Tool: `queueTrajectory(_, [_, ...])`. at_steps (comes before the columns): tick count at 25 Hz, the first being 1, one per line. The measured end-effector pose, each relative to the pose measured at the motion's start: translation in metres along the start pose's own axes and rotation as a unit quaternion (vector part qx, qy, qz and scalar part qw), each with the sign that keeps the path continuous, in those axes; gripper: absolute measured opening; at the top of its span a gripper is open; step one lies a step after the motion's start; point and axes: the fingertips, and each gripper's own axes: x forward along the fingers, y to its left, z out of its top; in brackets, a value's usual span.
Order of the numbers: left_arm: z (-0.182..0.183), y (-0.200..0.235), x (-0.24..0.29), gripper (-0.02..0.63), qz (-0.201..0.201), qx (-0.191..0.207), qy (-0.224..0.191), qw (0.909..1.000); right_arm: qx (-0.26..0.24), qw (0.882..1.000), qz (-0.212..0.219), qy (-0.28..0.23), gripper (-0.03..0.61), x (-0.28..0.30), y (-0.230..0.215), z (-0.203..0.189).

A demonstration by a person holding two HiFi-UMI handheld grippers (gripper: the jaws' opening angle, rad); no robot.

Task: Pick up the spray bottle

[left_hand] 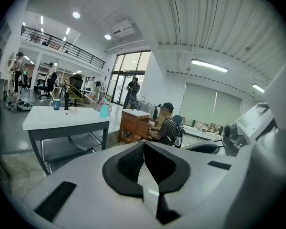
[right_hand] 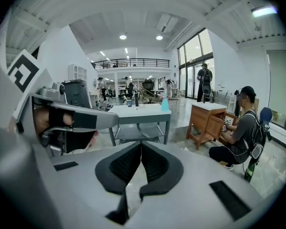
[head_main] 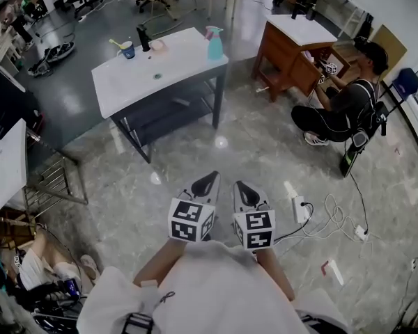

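Observation:
The spray bottle is teal with a pink top and stands at the far right corner of a white table. It shows small in the left gripper view and in the right gripper view. Both grippers hang side by side over the marble floor, well short of the table. My left gripper is shut with nothing between its jaws. My right gripper is shut and empty too. The tips of each pair meet in its own view.
A blue cup, a dark bottle and a pink item sit at the table's far end. A person crouches at a wooden desk to the right. A power strip and cables lie on the floor at right. A metal rack stands at left.

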Motion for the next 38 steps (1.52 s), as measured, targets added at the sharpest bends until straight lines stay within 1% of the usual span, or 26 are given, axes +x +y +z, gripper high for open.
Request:
queueTrajectory(5, [0.005,0.026,0.011,0.026,-0.006,0.000,0.003,1.0000,0.006,1.000,-0.007,0.013,0.027,0.026,0.002,0.002])
queueTrajectory(13, [0.017,0.066,0.027,0.026,-0.014,0.000,0.010,0.9998,0.022,1.000,-0.012,0.008,0.028,0.066,0.007,0.025])
queueTrajectory(19, [0.021,0.087,0.035,0.026,-0.015,-0.006,0.011,0.9998,0.024,0.999,-0.020,0.014,0.028,0.084,0.008,0.028])
queueTrajectory(24, [0.019,0.095,0.037,0.026,-0.017,-0.010,0.014,0.9997,0.031,0.999,-0.025,0.020,0.028,0.088,0.010,0.025])
queueTrajectory(30, [0.019,0.095,0.038,0.026,-0.021,-0.006,0.014,0.9997,0.035,0.999,-0.028,0.021,0.028,0.089,0.009,0.024])
queueTrajectory(38, [0.022,0.109,0.036,0.026,-0.006,-0.014,0.010,0.9998,0.028,0.999,-0.012,0.021,0.028,0.099,0.018,0.027])
